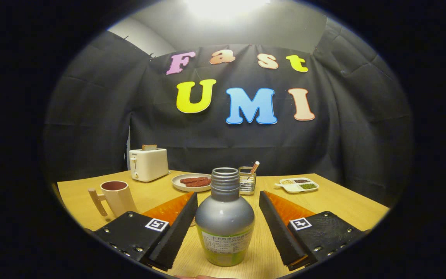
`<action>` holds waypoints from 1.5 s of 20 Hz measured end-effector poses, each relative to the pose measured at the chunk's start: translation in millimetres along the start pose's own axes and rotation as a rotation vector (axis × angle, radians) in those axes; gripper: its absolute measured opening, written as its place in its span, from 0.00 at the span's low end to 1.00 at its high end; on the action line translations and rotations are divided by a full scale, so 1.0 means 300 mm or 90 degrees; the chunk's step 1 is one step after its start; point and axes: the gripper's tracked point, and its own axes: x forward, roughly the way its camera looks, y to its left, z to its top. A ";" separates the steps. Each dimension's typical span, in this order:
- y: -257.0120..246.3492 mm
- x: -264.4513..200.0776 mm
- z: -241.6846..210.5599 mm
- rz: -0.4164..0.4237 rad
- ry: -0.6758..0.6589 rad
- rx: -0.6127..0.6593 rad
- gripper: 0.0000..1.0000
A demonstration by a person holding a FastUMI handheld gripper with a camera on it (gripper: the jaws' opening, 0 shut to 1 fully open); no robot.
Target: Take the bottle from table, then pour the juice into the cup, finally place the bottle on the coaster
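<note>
Fingers of the gripper point(225, 223) stand apart, one on each side of the bottle point(225, 221), with a visible gap on both sides, so nothing is clamped yet. That straddle looks like the line-up for taking the bottle, the task's first step. One bottle stands upright near the front edge of the table point(335, 205), its cap off and threaded neck open, which suits pouring.

One cup point(116, 197) with a pale handle waits near the left edge, beyond the left finger, mouth up, well placed to receive the juice. Along the back edge sit one toaster point(148, 164) towards the left corner with one slice poking up, one plate point(191, 181) bearing two dark strips of food, one small wire holder point(247, 179) just behind the bottle's neck, and one divided dish point(297, 185) towards the right. I cannot pick out a coaster.
</note>
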 end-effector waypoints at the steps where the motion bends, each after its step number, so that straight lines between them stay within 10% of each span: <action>1: 0.001 0.004 -0.013 0.000 0.001 -0.003 0.98; 15: 0.010 0.092 -0.065 -0.019 0.018 -0.016 0.82; 30: 0.294 0.250 0.034 0.010 0.054 -0.380 0.82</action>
